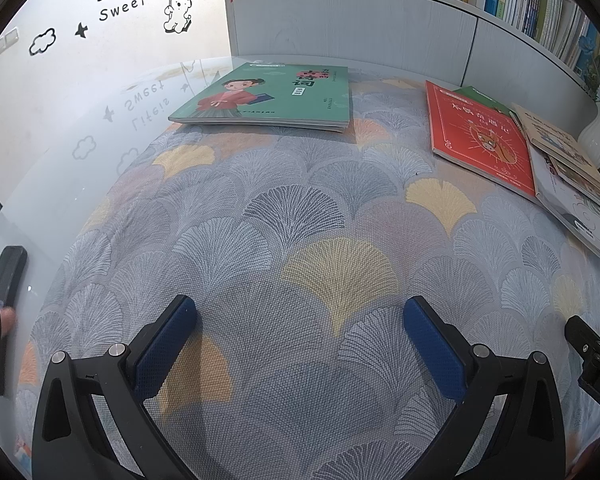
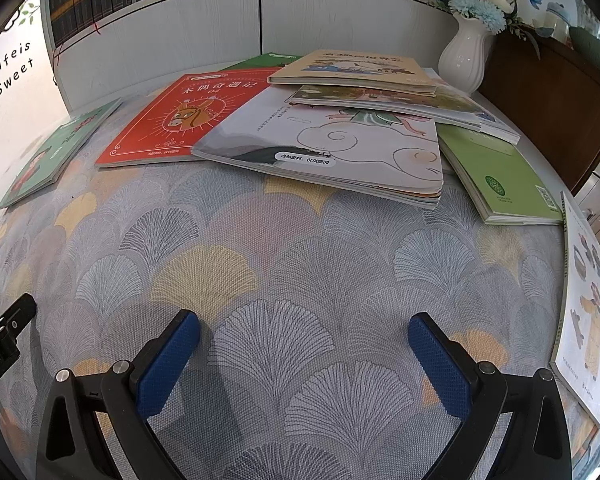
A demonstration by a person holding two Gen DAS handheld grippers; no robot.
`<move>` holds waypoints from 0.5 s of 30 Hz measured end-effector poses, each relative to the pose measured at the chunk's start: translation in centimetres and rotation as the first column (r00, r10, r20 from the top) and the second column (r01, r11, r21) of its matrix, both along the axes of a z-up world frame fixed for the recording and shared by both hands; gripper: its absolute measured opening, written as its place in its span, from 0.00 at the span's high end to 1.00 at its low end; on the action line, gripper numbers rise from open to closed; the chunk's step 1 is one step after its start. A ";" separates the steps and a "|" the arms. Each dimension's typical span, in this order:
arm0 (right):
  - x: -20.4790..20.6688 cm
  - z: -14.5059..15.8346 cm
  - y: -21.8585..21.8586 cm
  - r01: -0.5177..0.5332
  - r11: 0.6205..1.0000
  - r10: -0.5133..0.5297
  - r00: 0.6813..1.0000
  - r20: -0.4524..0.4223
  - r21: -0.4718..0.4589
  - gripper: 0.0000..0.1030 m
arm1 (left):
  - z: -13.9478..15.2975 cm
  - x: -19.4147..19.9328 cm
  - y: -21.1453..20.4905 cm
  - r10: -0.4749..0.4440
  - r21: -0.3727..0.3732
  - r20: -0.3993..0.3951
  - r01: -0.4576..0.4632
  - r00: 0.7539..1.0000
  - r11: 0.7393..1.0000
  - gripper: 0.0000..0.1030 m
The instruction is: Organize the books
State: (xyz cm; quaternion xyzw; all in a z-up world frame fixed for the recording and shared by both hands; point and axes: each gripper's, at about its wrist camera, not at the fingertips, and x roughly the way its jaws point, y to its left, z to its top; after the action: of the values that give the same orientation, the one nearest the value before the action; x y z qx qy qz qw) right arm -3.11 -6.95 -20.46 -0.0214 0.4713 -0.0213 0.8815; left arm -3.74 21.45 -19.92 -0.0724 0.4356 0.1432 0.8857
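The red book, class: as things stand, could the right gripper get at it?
Probably yes. The right gripper is open and empty, with only bare tablecloth ahead. The red book's near edge lies exposed, though a white book overlaps its right side.

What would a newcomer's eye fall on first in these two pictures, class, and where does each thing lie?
First the red book, bright on the patterned cloth, its right edge tucked under the untidy pile of overlapping books. Next the green book, lying alone at the far left. Behind the pile, a white vase of blue flowers stands at the table's back right, while both open grippers, left and right, hold nothing.
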 end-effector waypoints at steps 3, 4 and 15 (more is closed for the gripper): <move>0.0 0.0 0.0 0.001 1.000 -0.001 1.000 0.000 0.000 0.00 | 0.0 0.0 0.0 0.000 0.000 0.000 0.000 1.000 1.000 0.00; 0.0 0.0 0.0 0.001 1.000 -0.001 1.000 0.000 0.000 0.00 | 0.0 0.0 0.0 0.000 0.000 0.000 0.000 1.000 1.000 0.00; 0.0 0.0 0.0 0.001 1.000 -0.001 1.000 0.000 0.000 0.00 | 0.0 0.0 0.0 0.001 0.000 0.000 -0.001 1.000 1.000 0.00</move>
State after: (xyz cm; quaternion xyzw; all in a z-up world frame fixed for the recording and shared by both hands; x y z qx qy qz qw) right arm -3.11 -6.94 -20.46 -0.0214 0.4712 -0.0216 0.8815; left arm -3.73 21.41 -19.92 -0.0726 0.4356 0.1436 0.8856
